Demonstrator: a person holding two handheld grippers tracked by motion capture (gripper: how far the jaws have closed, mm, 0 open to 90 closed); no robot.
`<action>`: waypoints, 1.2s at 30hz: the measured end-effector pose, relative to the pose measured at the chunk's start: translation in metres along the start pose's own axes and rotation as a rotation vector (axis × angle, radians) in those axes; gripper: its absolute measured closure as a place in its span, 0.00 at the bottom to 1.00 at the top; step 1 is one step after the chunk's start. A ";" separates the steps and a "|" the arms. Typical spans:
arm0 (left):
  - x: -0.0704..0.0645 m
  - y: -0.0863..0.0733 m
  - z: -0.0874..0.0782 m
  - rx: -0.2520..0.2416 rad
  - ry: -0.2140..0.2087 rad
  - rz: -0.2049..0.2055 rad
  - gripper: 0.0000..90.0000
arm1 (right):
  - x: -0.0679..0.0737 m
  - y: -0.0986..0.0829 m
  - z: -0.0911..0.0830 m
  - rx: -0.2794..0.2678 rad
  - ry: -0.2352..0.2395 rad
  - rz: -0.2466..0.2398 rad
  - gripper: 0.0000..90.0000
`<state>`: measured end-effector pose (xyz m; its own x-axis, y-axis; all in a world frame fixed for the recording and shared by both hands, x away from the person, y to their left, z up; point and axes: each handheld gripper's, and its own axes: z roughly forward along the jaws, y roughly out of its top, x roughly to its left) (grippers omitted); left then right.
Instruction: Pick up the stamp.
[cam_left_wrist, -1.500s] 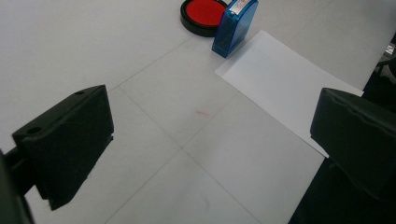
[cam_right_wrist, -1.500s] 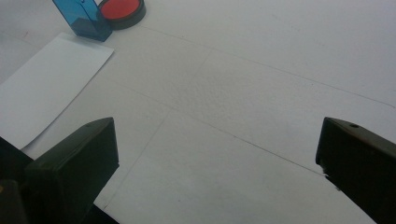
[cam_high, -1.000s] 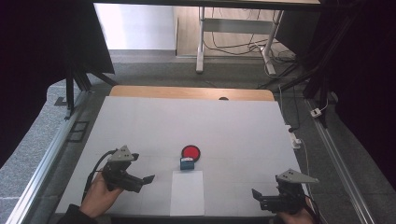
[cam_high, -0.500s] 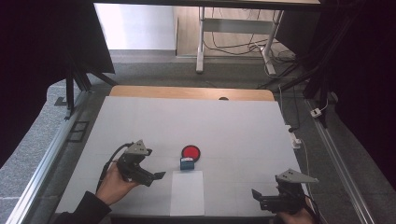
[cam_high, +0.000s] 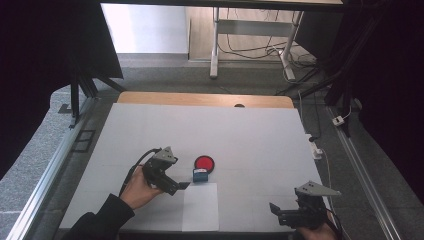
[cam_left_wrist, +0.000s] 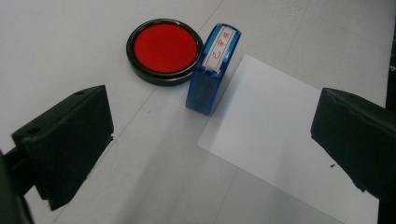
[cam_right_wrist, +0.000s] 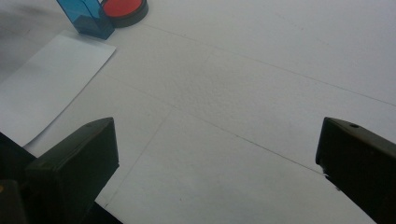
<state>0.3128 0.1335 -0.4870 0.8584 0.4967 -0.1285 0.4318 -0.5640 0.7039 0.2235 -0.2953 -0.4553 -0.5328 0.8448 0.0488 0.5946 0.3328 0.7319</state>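
Overhead, both tools (cam_high: 172, 184) (cam_high: 287, 216) gape empty above the white table (cam_high: 250, 145), cables (cam_high: 250, 47) beyond.

Stamp (cam_left_wrist: 211, 70) between ink pad (cam_left_wrist: 164, 50) and paper (cam_left_wrist: 299, 158)

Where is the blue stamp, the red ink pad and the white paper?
blue stamp (cam_left_wrist: 211, 74), left gripper view, on the middle of its blue body.
red ink pad (cam_left_wrist: 165, 47), left gripper view, on the red ink surface.
white paper (cam_left_wrist: 289, 154), left gripper view, on the bare middle of the sheet.
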 end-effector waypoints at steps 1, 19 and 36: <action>0.000 0.002 0.002 0.004 -0.003 0.004 0.00 | 0.000 0.000 0.000 0.000 0.000 0.000 0.00; 0.003 0.018 0.031 0.042 -0.035 0.074 0.00 | 0.000 0.000 0.000 0.002 0.002 -0.003 0.00; 0.006 0.028 0.048 0.074 -0.052 0.177 0.29 | 0.000 0.000 0.000 0.003 0.004 -0.005 0.00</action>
<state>0.3431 0.0894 -0.5018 0.9350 0.3518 -0.0445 0.2904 -0.6874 0.6657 0.2235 -0.2952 -0.4555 -0.5384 0.8413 0.0478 0.5933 0.3382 0.7305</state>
